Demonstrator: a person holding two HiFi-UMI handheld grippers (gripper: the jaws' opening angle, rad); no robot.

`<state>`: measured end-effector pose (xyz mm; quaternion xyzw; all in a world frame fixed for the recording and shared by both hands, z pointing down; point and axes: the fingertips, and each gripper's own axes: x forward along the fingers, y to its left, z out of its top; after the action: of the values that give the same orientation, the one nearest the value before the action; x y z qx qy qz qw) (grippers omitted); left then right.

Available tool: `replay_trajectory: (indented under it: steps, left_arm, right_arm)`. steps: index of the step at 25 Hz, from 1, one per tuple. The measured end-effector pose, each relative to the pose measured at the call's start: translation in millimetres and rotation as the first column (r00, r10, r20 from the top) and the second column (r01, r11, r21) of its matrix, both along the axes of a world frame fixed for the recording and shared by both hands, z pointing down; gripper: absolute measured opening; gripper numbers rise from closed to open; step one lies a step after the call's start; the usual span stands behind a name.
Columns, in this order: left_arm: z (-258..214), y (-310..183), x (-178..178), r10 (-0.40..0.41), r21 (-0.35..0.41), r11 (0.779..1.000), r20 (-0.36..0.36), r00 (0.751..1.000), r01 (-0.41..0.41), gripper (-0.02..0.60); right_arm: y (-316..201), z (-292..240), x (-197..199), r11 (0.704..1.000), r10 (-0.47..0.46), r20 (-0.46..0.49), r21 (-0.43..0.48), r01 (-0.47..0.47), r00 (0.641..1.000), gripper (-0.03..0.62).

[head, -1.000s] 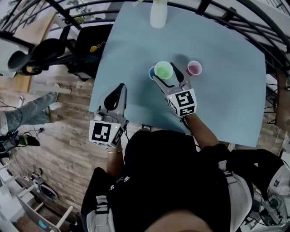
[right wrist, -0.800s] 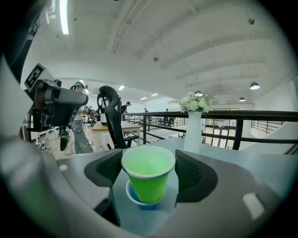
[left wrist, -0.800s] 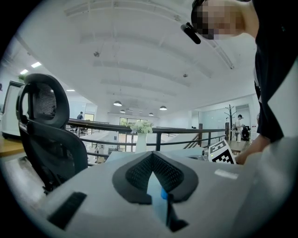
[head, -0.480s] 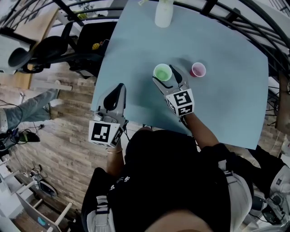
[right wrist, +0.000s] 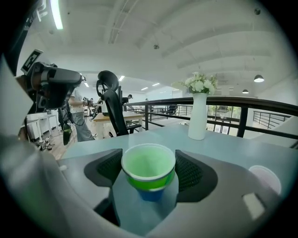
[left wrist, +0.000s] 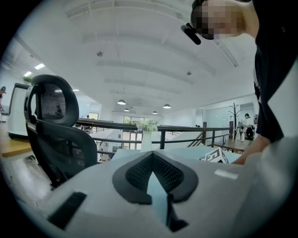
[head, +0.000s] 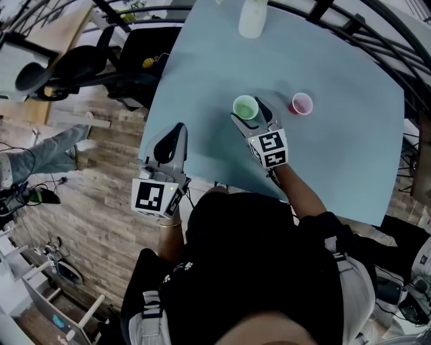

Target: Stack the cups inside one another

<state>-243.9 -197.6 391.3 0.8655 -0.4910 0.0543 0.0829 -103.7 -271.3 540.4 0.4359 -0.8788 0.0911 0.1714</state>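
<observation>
A green cup (head: 246,106) (right wrist: 148,171) sits nested in a blue cup (right wrist: 152,194) on the light blue table (head: 337,155). From above the blue cup is hidden under the green one. My right gripper (head: 247,110) (right wrist: 149,174) is shut on the green cup, a pad against each side of its rim. A pink cup (head: 301,104) (right wrist: 264,179) stands alone just to the right. My left gripper (head: 178,129) (left wrist: 151,155) is shut on nothing, over the table's near left edge, well away from the cups.
A white vase (head: 253,19) (right wrist: 199,116) with flowers stands at the table's far edge. A black office chair (head: 74,64) (left wrist: 51,130) is off the table to the left. Black railings (head: 357,23) run behind the table.
The right gripper carried the green cup left and down into the blue cup, which no longer shows beside it from above. The left gripper has stayed put.
</observation>
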Motion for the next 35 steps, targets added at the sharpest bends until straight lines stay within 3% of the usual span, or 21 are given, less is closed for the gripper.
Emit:
replay_trajectory:
  steps: [22, 35]
  left_arm:
    - [-4.0, 18.1, -8.9, -0.035, 0.015, 0.999, -0.008, 0.999, 0.035, -0.012]
    - [-1.0, 26.4, -5.1, -0.029, 0.014, 0.999, -0.005, 1.0, 0.029, -0.012]
  right_arm:
    - [5.3, 11.5, -3.9, 1.0, 0.0, -0.049, -0.011, 0.0, 0.999, 0.376]
    - [6.6, -15.2, 1.9, 0.999, 0.018, 0.019, 0.037, -0.019, 1.0, 0.39]
